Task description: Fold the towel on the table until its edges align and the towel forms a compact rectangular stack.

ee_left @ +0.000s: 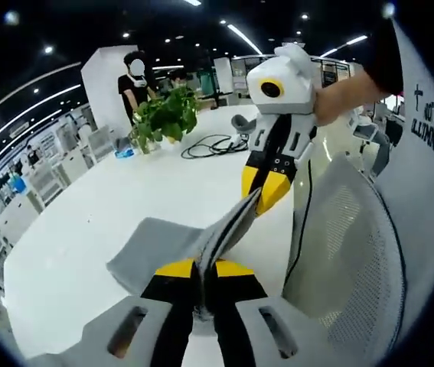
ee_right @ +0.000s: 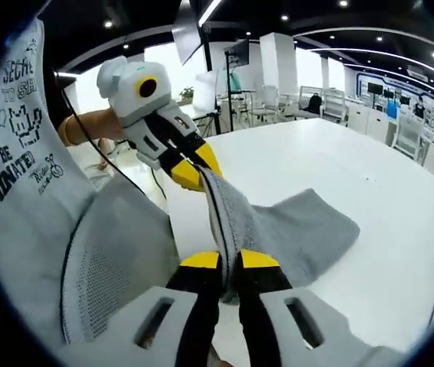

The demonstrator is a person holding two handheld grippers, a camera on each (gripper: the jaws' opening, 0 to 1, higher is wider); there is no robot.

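Setting, left gripper view: open office, white table (ee_left: 86,229), potted plant (ee_left: 163,115), black cable (ee_left: 213,145), mesh chair back (ee_left: 354,245).
Left gripper (ee_left: 203,269): jaws closed on the grey towel (ee_left: 155,248) edge.
Right gripper (ee_left: 266,191): pinching the same lifted edge farther along.
Right gripper view: towel (ee_right: 301,229) partly draped on the table (ee_right: 370,176), its edge raised between right gripper (ee_right: 230,264) and left gripper (ee_right: 194,172).
Progress: probably mid first fold; aligning and stacking remain.
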